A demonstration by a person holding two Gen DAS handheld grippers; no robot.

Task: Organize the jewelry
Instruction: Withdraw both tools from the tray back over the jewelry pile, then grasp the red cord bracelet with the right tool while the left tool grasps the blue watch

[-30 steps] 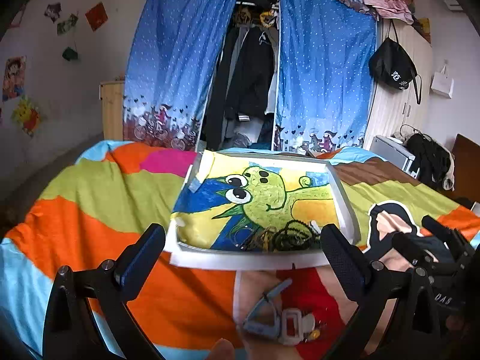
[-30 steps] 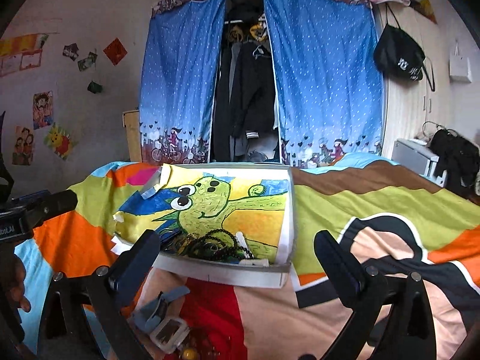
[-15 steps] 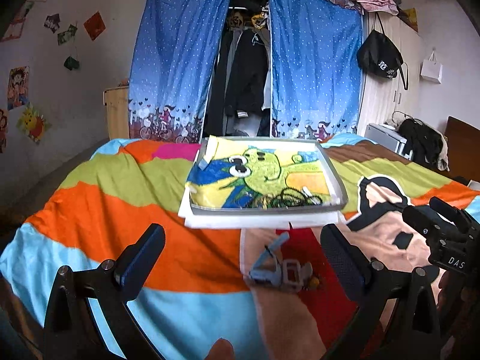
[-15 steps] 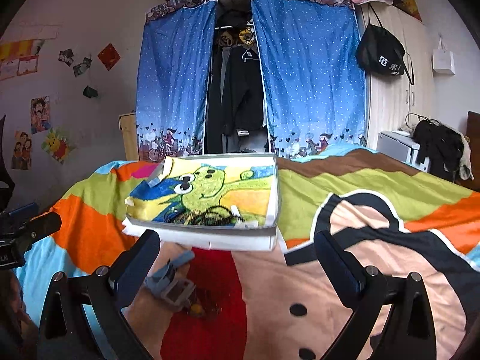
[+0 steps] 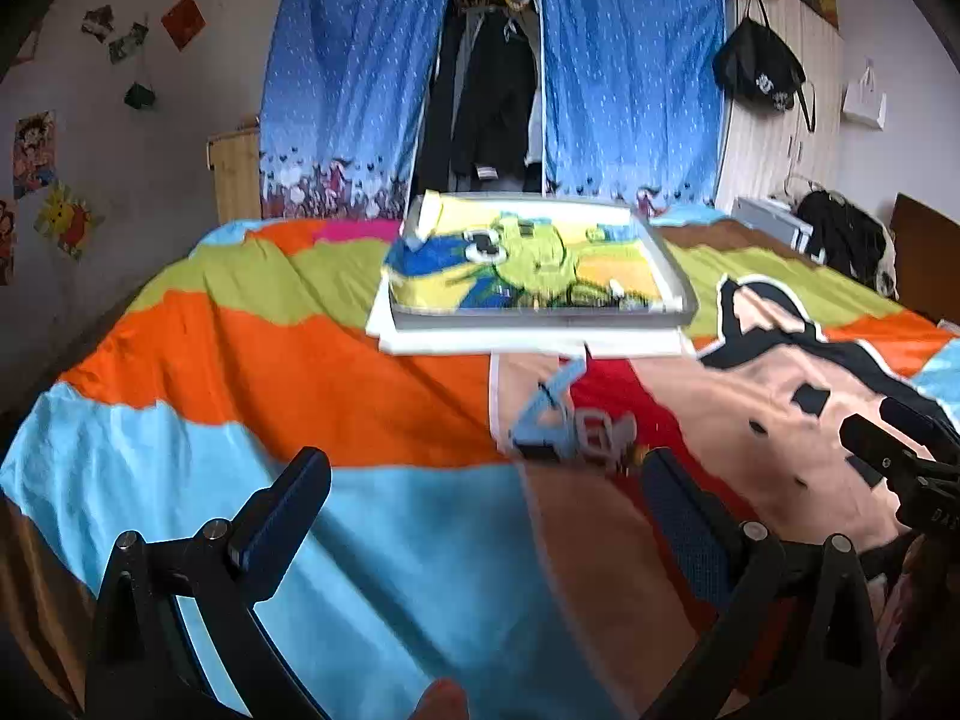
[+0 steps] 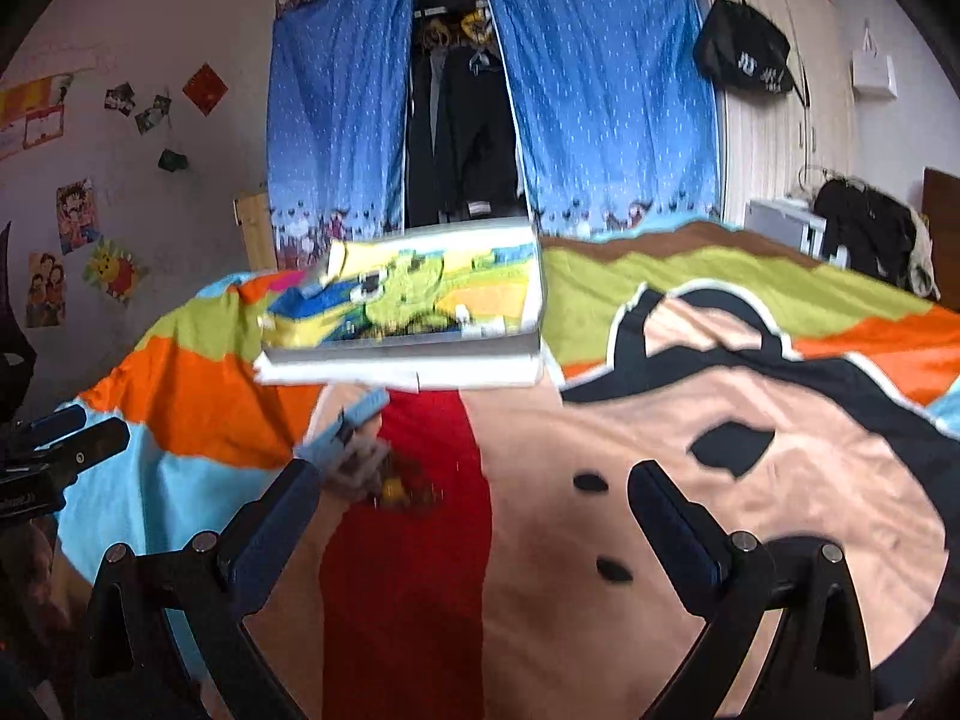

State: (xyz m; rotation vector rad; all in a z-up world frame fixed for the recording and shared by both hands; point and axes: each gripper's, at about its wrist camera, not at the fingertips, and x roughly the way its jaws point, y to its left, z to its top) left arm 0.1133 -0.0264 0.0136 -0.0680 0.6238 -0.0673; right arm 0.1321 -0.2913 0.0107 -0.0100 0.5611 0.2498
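Observation:
A shallow grey tray (image 5: pixel 540 319) with a cartoon liner lies on the bed; dark beaded jewelry (image 5: pixel 591 295) is heaped at its near edge. It also shows in the right wrist view (image 6: pixel 408 349). A blue clip and a small grey case (image 5: pixel 570 429) lie on the blanket in front of the tray, with a small yellow piece (image 6: pixel 393 487) beside them. My left gripper (image 5: pixel 486 510) is open and empty, well short of the case. My right gripper (image 6: pixel 474 510) is open and empty, near the clip (image 6: pixel 354 426).
The colourful blanket (image 5: pixel 252 360) covers the whole bed. Blue curtains (image 5: pixel 348 72) and hanging clothes stand behind it. A black bag (image 5: pixel 759 75) hangs on the wardrobe at right. The other gripper shows at the right edge (image 5: pixel 900 462) and at the left edge (image 6: pixel 54 450).
Both grippers have pulled back and away from the tray, which now looks smaller and farther off. More blanket shows in front. Both stay open and empty.

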